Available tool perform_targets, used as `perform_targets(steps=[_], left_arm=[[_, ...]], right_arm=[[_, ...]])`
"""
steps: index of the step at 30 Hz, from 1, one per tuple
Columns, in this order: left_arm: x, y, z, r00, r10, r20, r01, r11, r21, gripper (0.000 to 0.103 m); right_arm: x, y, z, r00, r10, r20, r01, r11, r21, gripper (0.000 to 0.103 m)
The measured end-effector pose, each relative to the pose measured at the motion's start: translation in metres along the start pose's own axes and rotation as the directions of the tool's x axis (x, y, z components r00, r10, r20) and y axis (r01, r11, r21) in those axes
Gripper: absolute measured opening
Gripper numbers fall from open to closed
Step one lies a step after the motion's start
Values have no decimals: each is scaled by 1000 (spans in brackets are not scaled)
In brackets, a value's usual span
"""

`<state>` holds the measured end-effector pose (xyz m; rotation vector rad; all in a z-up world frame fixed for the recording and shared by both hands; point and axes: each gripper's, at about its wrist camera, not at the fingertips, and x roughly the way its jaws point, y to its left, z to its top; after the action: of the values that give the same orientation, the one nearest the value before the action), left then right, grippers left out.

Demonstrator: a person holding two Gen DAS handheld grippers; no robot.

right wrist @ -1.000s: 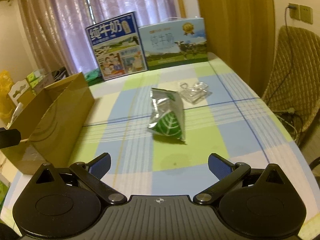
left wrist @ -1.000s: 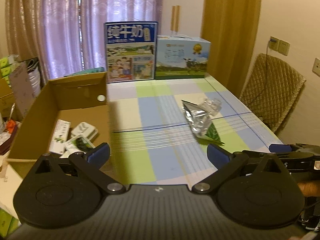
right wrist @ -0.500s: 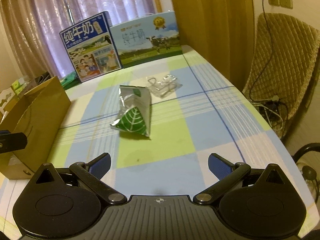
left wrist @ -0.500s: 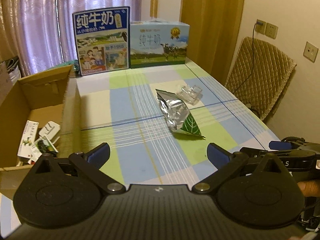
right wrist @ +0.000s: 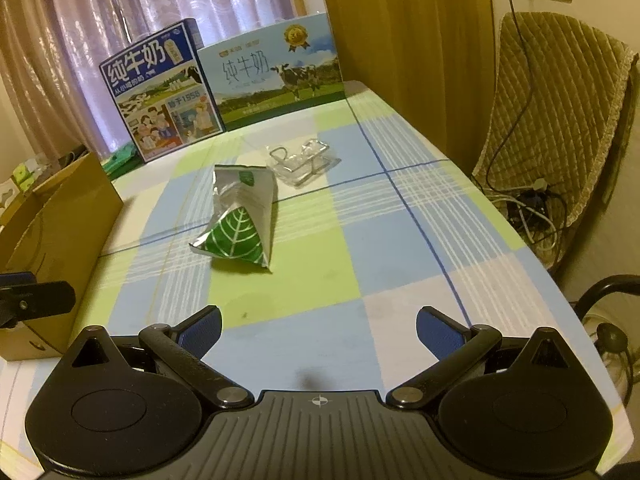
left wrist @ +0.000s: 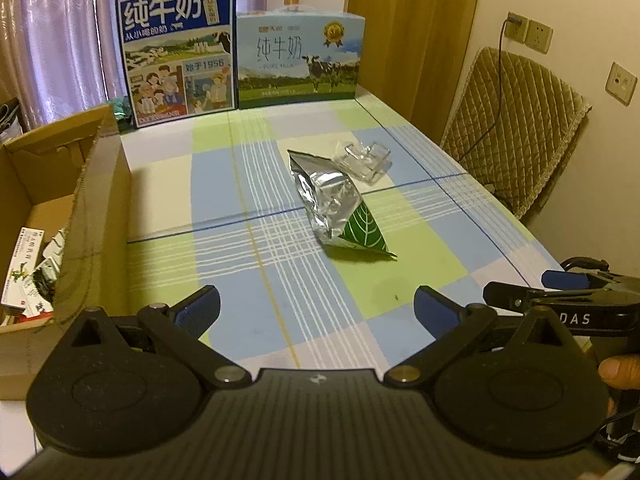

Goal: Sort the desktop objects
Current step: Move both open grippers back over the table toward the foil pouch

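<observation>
Hovering above the checked desk (left wrist: 256, 288), the left tool (left wrist: 316, 306) and right tool (right wrist: 318, 328) are both spread wide, grasping nothing. A silver-and-green foil pouch (right wrist: 240, 220) lies mid-desk, clear plastic packaging (right wrist: 302, 164) just behind it, cardboard box (left wrist: 96, 216) at left.

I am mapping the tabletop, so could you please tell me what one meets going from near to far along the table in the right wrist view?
Right hand-held gripper → silver and green foil packet → clear plastic piece → milk cartons.
</observation>
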<state>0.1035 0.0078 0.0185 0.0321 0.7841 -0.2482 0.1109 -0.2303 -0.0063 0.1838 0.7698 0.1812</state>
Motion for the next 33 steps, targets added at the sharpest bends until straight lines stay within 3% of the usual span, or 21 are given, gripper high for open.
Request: perform_targets(steps=[15, 30, 33], left_arm=[[44, -8, 3, 997, -30, -65, 31, 999, 16, 101], [108, -5, 44, 997, -52, -65, 51, 999, -16, 101], [125, -10, 51, 997, -22, -68, 24, 1000, 18, 101]], right_arm=[[21, -15, 13, 1000, -15, -8, 15, 998, -54, 101], [68, -29, 51, 1000, -9, -16, 5, 975, -221, 101], [76, -33, 55, 1000, -12, -19, 7, 971, -240, 101]])
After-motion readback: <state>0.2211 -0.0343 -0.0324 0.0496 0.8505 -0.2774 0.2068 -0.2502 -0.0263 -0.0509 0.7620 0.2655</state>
